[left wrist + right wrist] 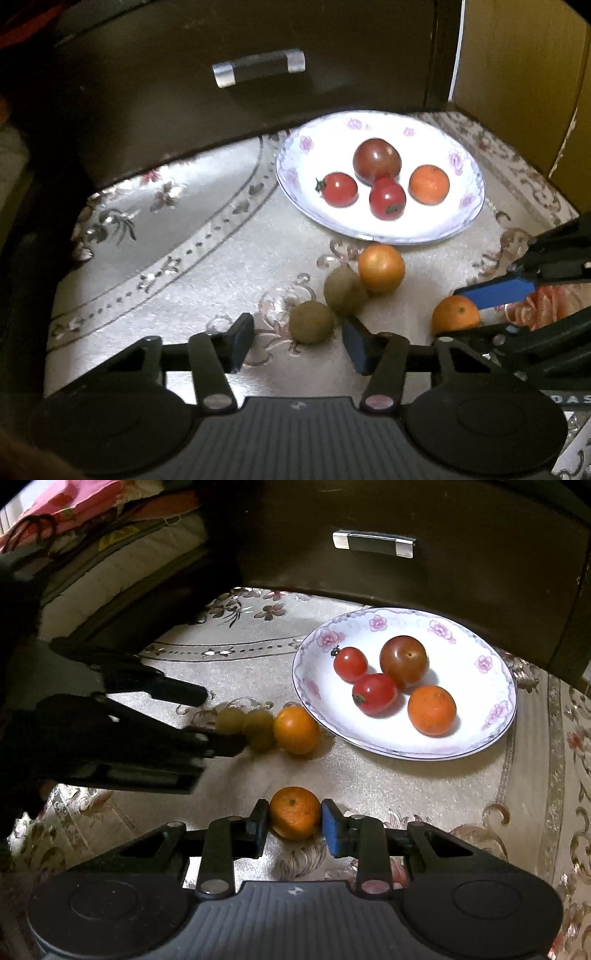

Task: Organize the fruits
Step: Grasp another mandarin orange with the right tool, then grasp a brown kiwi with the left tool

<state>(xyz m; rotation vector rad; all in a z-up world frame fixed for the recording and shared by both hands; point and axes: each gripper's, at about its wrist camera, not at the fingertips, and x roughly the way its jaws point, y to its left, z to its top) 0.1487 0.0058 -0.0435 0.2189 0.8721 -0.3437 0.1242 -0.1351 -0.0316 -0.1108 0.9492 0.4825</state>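
A white flowered plate [406,221] [480,709] holds a dark red tomato [376,160], two small red tomatoes [338,189] and an orange [429,184]. On the cloth lie an orange fruit [381,267] [296,730] and two green-brown round fruits [345,290] touching it in a row. My left gripper [299,341] [218,720] is open, and the nearer green-brown fruit [312,321] sits just ahead of its tips, untouched by the pads. My right gripper [294,827] is shut on a small orange [294,812] [456,312] resting on the cloth.
A dark drawer front with a metal handle [258,68] [373,543] overhangs the far edge behind the plate. A yellow-brown panel [517,74] stands at the right. Bedding and bags [92,535] lie past the table's left edge. The embroidered tablecloth [166,240] stretches bare to the left.
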